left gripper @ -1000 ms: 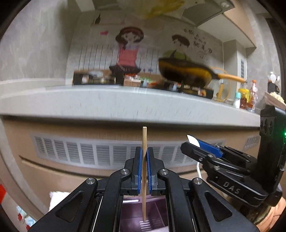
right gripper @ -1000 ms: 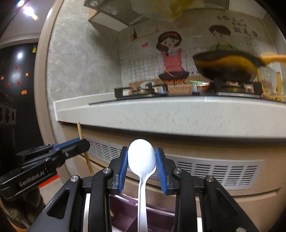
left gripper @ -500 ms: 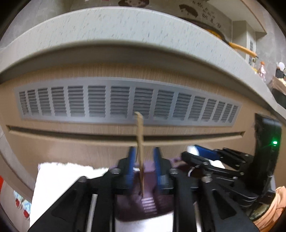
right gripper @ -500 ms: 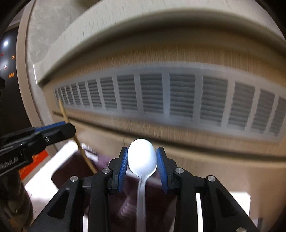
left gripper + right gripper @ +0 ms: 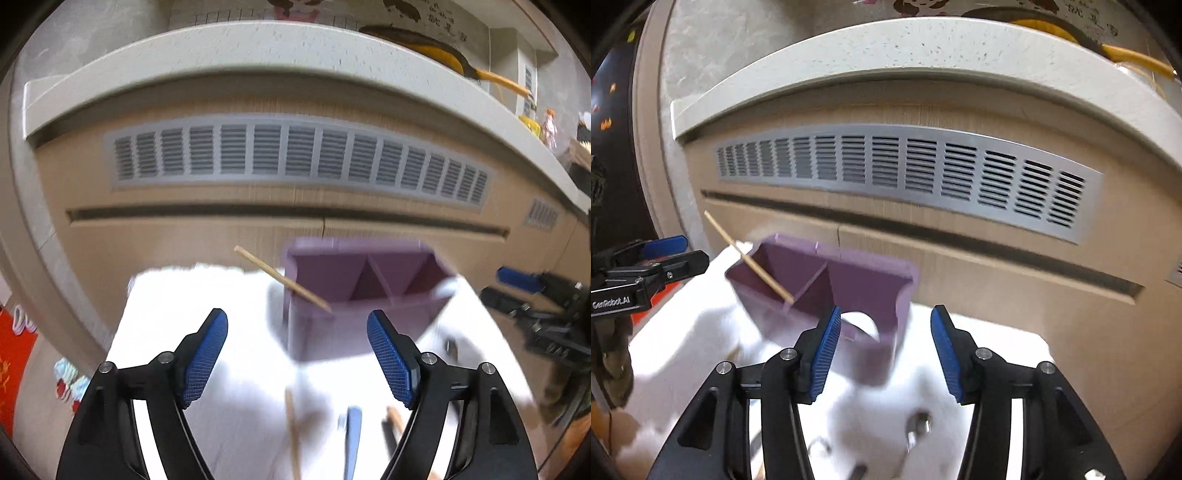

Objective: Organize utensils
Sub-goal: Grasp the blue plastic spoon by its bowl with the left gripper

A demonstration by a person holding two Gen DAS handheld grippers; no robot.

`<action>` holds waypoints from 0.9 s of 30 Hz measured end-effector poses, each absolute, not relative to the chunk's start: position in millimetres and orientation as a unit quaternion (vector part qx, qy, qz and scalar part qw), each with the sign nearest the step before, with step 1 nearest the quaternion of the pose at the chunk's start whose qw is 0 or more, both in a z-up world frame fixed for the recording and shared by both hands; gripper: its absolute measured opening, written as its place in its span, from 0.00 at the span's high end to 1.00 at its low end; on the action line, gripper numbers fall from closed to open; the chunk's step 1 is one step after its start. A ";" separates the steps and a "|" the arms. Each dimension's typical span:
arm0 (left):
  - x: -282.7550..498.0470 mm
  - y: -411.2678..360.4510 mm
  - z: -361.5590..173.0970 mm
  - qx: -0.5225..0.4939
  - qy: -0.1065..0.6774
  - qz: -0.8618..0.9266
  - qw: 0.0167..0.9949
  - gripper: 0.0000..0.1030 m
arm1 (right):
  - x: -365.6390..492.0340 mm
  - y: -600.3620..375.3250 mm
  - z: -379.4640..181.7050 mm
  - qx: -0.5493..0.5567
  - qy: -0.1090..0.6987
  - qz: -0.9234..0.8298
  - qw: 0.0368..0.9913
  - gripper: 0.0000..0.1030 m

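Observation:
A purple divided utensil holder (image 5: 364, 291) (image 5: 827, 280) stands on a white cloth. A wooden chopstick (image 5: 282, 278) (image 5: 750, 258) leans out of its left compartment. A white spoon (image 5: 862, 323) rests in the holder's near side. My left gripper (image 5: 297, 356) is open and empty, just short of the holder. My right gripper (image 5: 882, 350) is open and empty, close over the holder's near edge. More utensils lie on the cloth below: a wooden stick (image 5: 293, 435), a blue handle (image 5: 352, 439) and metal pieces (image 5: 918, 428).
A wooden cabinet front with a grey vent grille (image 5: 295, 158) (image 5: 905, 170) rises right behind the holder, under a pale countertop edge (image 5: 258, 48). The white cloth (image 5: 221, 406) covers the work surface. A yellow pan (image 5: 443, 48) sits on the counter.
Both grippers opened and let go: the chopstick and the spoon now sit in the purple holder. Both grippers have tilted down and pulled back a little from it.

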State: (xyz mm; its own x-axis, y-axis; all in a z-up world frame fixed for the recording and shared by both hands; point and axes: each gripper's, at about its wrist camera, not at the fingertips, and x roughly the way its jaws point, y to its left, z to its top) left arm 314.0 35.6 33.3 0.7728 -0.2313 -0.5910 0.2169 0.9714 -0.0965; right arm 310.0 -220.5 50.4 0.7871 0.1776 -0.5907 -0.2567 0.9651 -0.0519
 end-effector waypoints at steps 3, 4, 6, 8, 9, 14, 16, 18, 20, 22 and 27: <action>289.0 42.1 15.6 -0.007 0.333 -0.122 0.935 0.23 | 279.4 -219.7 41.6 -0.092 0.319 0.105 0.937 0.45; 279.9 44.1 10.0 -0.008 0.338 -0.125 0.933 0.23 | 270.9 -219.2 37.4 -0.101 0.323 0.104 0.935 0.45; 259.9 46.9 -1.1 -0.010 0.349 -0.136 0.927 0.23 | 254.9 -217.1 27.7 -0.114 0.332 0.105 0.930 0.45; 239.3 47.6 -12.0 -0.010 0.360 -0.151 0.921 0.23 | 239.3 -210.7 14.4 -0.121 0.345 0.108 0.925 0.45; 230.6 45.8 -17.1 -0.008 0.367 -0.160 0.916 0.23 | 229.4 -207.1 6.1 -0.121 0.351 0.111 0.922 0.45; 188.4 33.8 -41.0 -0.004 0.396 -0.199 0.897 0.23 | 202.9 -191.2 -13.3 -0.117 0.362 0.116 0.917 0.45; 177.3 27.1 -46.7 -0.010 0.398 -0.202 0.895 0.23 | 193.2 -189.5 -18.3 -0.113 0.364 0.115 0.917 0.45; 172.1 20.2 -51.9 -0.025 0.404 -0.202 0.892 0.23 | 188.5 -193.0 -21.5 -0.103 0.369 0.114 0.917 0.45; 172.0 15.8 -56.3 -0.039 0.408 -0.185 0.893 0.27 | 185.2 -197.1 -24.3 -0.096 0.374 0.111 0.916 0.45; 175.5 15.0 -60.1 -0.057 0.414 -0.163 0.894 0.34 | 182.8 -202.2 -26.7 -0.092 0.377 0.105 0.915 0.45; 191.3 10.4 -74.7 -0.062 0.436 -0.113 0.891 0.37 | 176.4 -217.9 -30.8 -0.077 0.375 0.097 0.919 0.45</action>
